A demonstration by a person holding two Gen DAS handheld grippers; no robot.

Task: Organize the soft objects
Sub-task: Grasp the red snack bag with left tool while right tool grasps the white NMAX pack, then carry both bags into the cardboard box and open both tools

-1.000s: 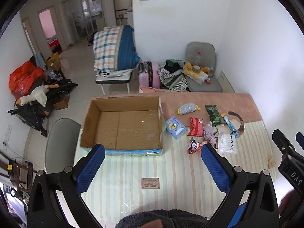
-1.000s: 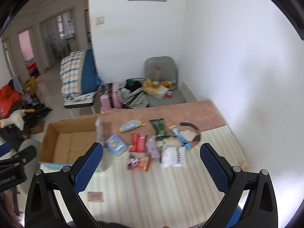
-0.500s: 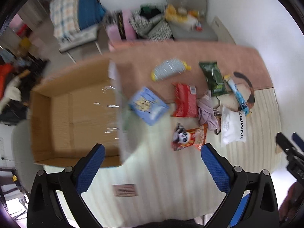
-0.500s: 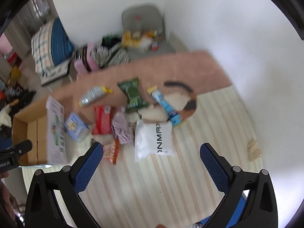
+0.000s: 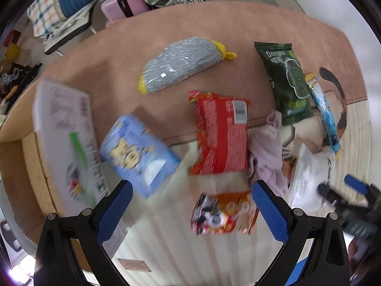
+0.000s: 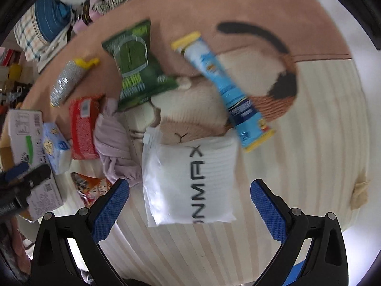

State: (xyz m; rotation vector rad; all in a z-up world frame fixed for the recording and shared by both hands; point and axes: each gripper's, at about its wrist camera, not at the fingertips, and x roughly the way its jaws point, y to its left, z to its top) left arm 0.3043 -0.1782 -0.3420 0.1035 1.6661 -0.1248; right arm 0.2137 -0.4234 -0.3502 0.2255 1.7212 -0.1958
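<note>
Both pairs of tongs are spread wide and hold nothing. The right tongs [image 6: 189, 205] hang just over the white packet [image 6: 190, 181] printed in black letters, and the left tongs [image 5: 189, 211] hang over the orange snack bag [image 5: 223, 214]. This looks like the approach to a first pick: each pair needs to come down and straddle its packet before squeezing. Beyond them on the striped mat [image 6: 321, 124] lie a lilac cloth [image 5: 266, 152], a red packet [image 5: 221, 133], a blue tissue pack [image 5: 138, 152], a green pouch [image 5: 285, 83], a blue tube sachet [image 6: 223, 88] and a silver scrubber [image 5: 183, 64]. The cardboard box [image 5: 16, 157] sits at the mat's left edge, mostly cut off. Motion blur smears the labels, and the lilac cloth overlaps its neighbours, hiding their edges.
</note>
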